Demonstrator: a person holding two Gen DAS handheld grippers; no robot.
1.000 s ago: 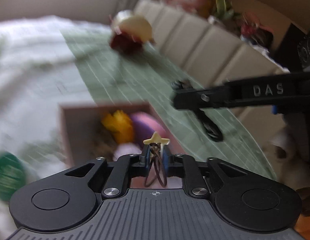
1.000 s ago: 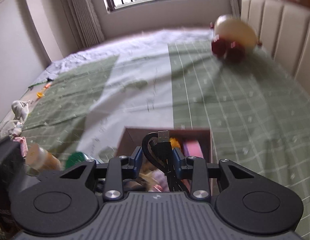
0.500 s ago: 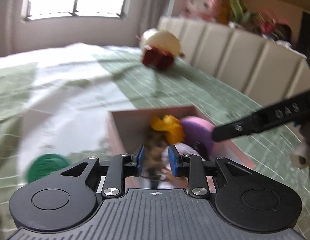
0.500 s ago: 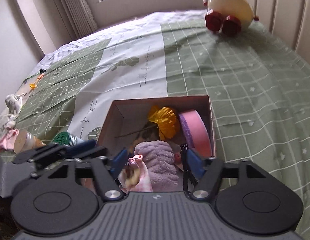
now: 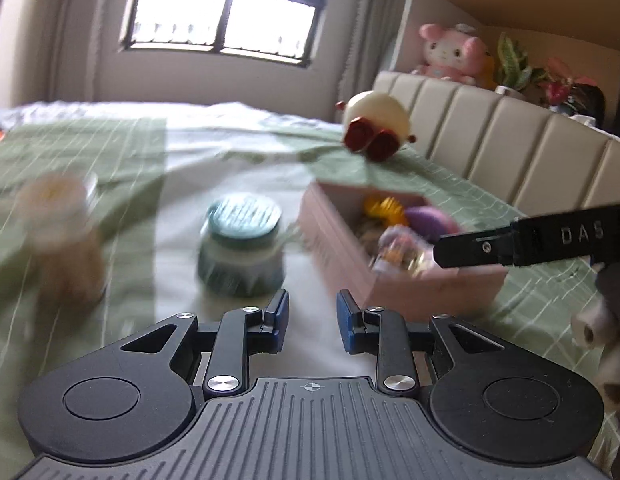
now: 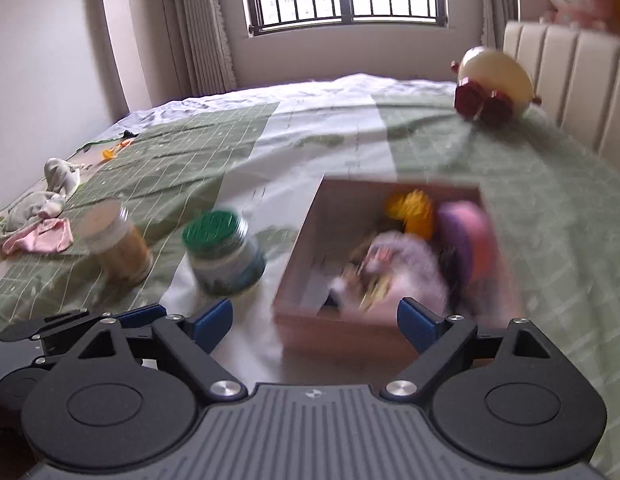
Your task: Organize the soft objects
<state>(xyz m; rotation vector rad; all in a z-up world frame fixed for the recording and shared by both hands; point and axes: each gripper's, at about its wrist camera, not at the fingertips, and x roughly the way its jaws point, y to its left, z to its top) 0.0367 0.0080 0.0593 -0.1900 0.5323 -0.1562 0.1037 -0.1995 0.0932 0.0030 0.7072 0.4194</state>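
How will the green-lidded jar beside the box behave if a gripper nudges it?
The green-lidded jar looks rigid and squat, so it would probably slide rather than tip. The bedspread is soft, so it may wobble. On its side, its round body would likely roll.

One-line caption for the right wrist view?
Open right gripper above pink cardboard box of soft items, green-lidded jar beside it on bed.

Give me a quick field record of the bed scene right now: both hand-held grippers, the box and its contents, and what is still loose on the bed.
left hand-held gripper: open, nothing between the jaws
right hand-held gripper: open wide, nothing between the jaws
box: open-topped, on the bed
box contents: yellow flower, pink-purple round item, fluffy lilac cloth, smaller blurred items
beside box: green-lidded jar, white-lidded jar, both upright
loose soft items: pink cloth, grey cloth, cream round plush near the headboard
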